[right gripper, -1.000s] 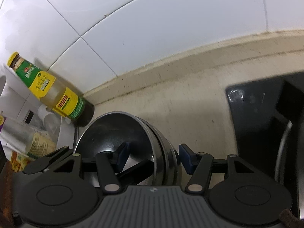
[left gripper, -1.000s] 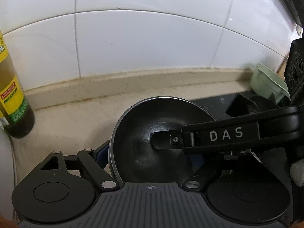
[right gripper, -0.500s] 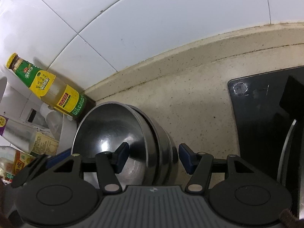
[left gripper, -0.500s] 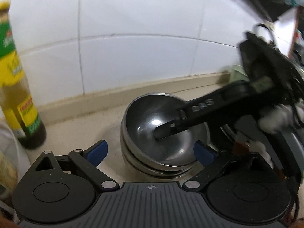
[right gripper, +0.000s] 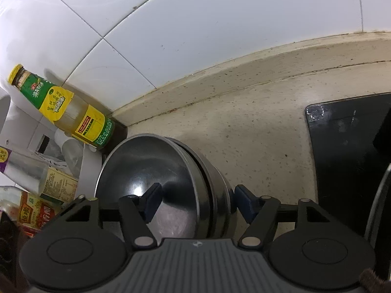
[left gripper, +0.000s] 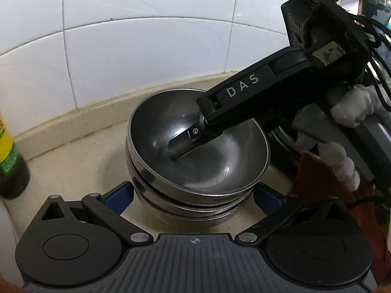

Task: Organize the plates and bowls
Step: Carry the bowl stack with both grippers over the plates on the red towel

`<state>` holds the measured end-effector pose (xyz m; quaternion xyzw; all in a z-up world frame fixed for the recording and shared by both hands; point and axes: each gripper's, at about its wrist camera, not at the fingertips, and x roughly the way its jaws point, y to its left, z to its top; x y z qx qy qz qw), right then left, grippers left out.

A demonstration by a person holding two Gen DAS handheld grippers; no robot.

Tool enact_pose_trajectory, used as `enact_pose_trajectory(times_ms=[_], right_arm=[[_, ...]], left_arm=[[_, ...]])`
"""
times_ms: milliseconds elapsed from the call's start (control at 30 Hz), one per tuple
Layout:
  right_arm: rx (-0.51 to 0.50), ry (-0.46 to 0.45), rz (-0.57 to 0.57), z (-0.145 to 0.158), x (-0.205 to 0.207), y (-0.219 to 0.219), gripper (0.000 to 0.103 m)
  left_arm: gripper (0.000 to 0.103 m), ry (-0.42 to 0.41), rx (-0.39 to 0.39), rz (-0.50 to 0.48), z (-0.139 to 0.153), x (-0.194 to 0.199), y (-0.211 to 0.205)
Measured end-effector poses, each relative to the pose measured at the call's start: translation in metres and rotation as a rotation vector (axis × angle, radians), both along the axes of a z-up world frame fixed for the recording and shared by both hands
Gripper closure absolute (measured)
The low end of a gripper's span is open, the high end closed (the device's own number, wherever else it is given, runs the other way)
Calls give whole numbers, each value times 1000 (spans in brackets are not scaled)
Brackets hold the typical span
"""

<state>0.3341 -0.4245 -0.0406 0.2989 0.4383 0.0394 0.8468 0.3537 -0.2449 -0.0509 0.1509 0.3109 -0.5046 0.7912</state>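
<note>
Clearly risky: nested steel bowls (left gripper: 195,161) on the counter (left gripper: 73,161) near the tiled wall (left gripper: 146,56), top bowl tilted. Right gripper (right gripper: 195,201) just widened, straddling the rim, pads clear; left gripper (left gripper: 193,193) wide open around the stack. Could snag on withdrawal, shoving bowls toward the left bottle (right gripper: 73,114).

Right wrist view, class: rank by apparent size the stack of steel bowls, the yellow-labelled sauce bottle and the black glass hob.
1. Stack of steel bowls, though nearness to the camera inflates it.
2 and 3. Black glass hob and yellow-labelled sauce bottle: unsure, since the hob is cut off by the frame edge.
</note>
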Motion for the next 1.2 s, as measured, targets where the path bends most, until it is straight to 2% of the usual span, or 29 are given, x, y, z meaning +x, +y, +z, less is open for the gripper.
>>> enact_pose_trajectory(times_ms=[233,433,533,833,1200], right_arm=[[6,-3,8,-2,5,-2,39],[20,-4,31,-6,7,1,31],[14,-21,44,-7,7,2,31],[-31,-43,56,-4,11,3,31],[-19,-123,49,31,-3,2,32]], left_arm=[[0,1,-45,-16,-8,6,5],[0,42,-6,-18,-23,16,4],[0,-1,21,-22,-22,14,-6],[0,-10,45,33,-18,10,-19],[0,-97,46,76,22,-20,-19]])
